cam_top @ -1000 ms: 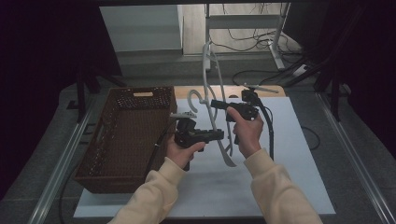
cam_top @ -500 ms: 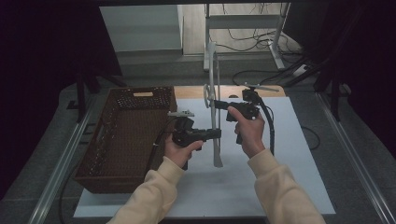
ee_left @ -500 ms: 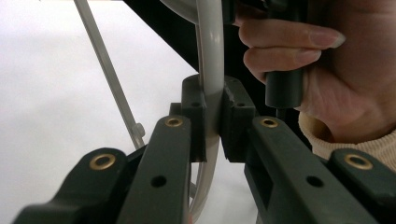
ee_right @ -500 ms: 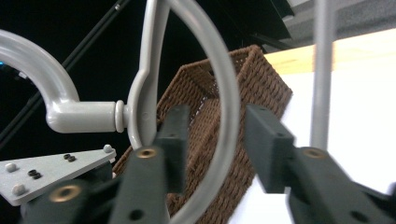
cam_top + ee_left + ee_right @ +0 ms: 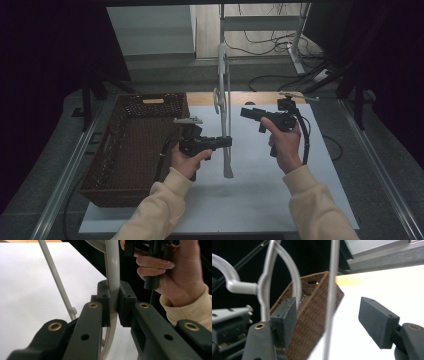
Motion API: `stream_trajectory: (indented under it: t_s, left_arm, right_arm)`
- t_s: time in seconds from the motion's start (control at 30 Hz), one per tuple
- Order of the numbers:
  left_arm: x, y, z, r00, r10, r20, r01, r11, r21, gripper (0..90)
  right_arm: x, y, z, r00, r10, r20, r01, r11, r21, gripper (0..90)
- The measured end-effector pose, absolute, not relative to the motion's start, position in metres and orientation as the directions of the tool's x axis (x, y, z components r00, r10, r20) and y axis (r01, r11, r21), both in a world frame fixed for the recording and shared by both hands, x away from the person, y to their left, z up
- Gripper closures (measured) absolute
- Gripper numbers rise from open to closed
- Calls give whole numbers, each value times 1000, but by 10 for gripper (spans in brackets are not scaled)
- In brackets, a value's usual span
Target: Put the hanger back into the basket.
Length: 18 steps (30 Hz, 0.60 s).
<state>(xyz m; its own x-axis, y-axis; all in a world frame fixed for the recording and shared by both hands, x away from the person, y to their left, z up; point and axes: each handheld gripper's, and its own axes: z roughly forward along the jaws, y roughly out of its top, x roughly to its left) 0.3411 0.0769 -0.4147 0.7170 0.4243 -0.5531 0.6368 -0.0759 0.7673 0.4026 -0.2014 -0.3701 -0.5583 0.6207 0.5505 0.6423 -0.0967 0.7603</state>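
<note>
1. Hanger (image 5: 223, 107), pale grey plastic, stands on end above the white table (image 5: 260, 200), its lower tip hanging clear of the surface near the middle. It is probably held this way so that it can be swung left into the basket.
2. Left tongs (image 5: 226, 142) are clamped on the hanger's lower arm; in the left gripper view the two pads press the grey bar (image 5: 113, 287) from both sides, so this hand alone carries it.
3. Right tongs (image 5: 246, 112) sit just right of the hanger, a little farther off. Their jaws have just been opening and now stand wide apart; in the right gripper view the thin bar (image 5: 331, 290) runs between the pads without touching either. That looks like a release, handing the load to the left hand.
4. Brown woven basket (image 5: 140, 145) lies on the left side of the table, open top up, with the hanger just right of its rim, likely the destination.
5. No brand, label or writing can be read on the hanger, basket or tongs.
</note>
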Motion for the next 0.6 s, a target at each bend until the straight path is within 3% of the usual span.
stream_trajectory:
  t_s: [0.43, 0.5, 0.6]
  left_arm:
    - [327, 98, -400, 747, 402, -529, 622, -145, 769, 819]
    - [324, 103, -397, 753, 390, -529, 621, -156, 768, 819]
    - [322, 107, -394, 762, 389, -518, 613, -174, 770, 819]
  right_arm:
    - [380, -259, -406, -528, 709, 466, 654, -10, 756, 271]
    - [374, -269, -417, -560, 729, 395, 630, 65, 774, 265]
    - [368, -278, -429, -570, 735, 368, 629, 102, 770, 250]
